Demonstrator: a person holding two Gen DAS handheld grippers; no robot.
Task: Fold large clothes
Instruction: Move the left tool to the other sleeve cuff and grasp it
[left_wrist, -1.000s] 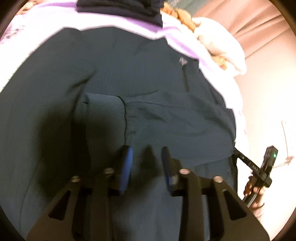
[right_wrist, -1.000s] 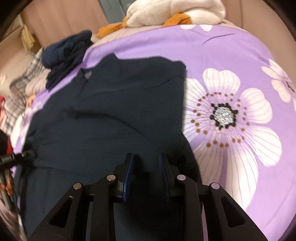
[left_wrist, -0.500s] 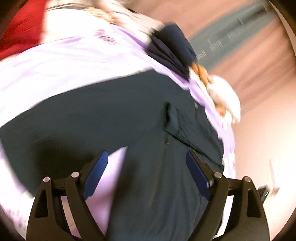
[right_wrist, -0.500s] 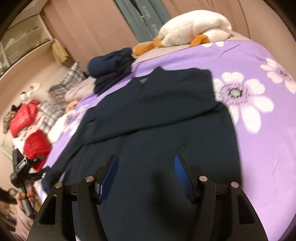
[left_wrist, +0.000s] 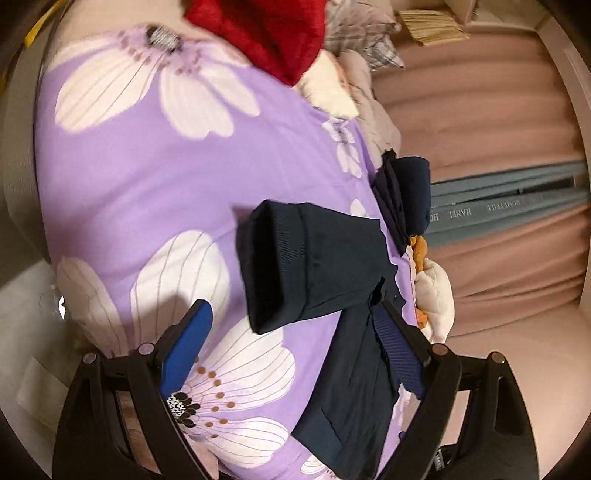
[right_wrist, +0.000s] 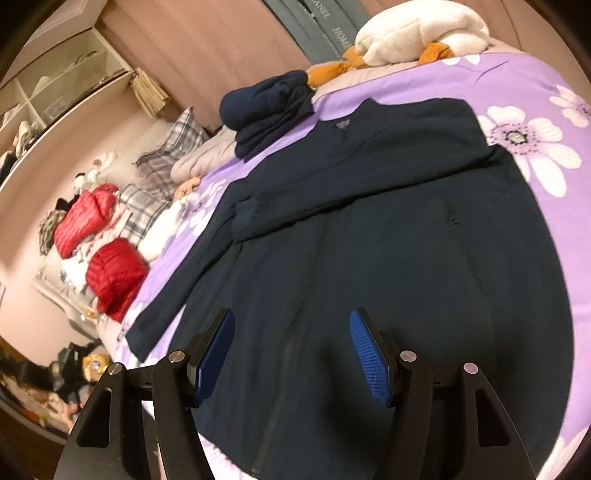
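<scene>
Your right tool (right_wrist: 291, 354) is spread wide with nothing between its blue pads (right_wrist: 371, 356); it hovers low over the hem end of the dark navy jacket (right_wrist: 388, 236), which lies flat on the purple flowered bed cover (right_wrist: 535, 92) straight ahead of the tool; one sleeve is folded across the chest, its cuff (right_wrist: 245, 214) ahead and to the left, and the other sleeve (right_wrist: 173, 295) runs out left toward the bed's edge.

Beyond the jacket's collar sits a folded navy pile (right_wrist: 269, 107), and further right a white and orange plush toy (right_wrist: 417, 33); far left are two red puffer garments (right_wrist: 99, 251) and an open shelf unit (right_wrist: 55, 85), its contents too blurred to name.

Your left tool (left_wrist: 291, 365) is also wide apart and holding nothing; it is turned on its side, looking along the bed; a ribbed jacket cuff (left_wrist: 277, 266) lies just ahead between the pads' lines, while the sleeve cloth passes close to the right-hand pad (left_wrist: 397, 350); whether it touches I cannot tell.
</scene>
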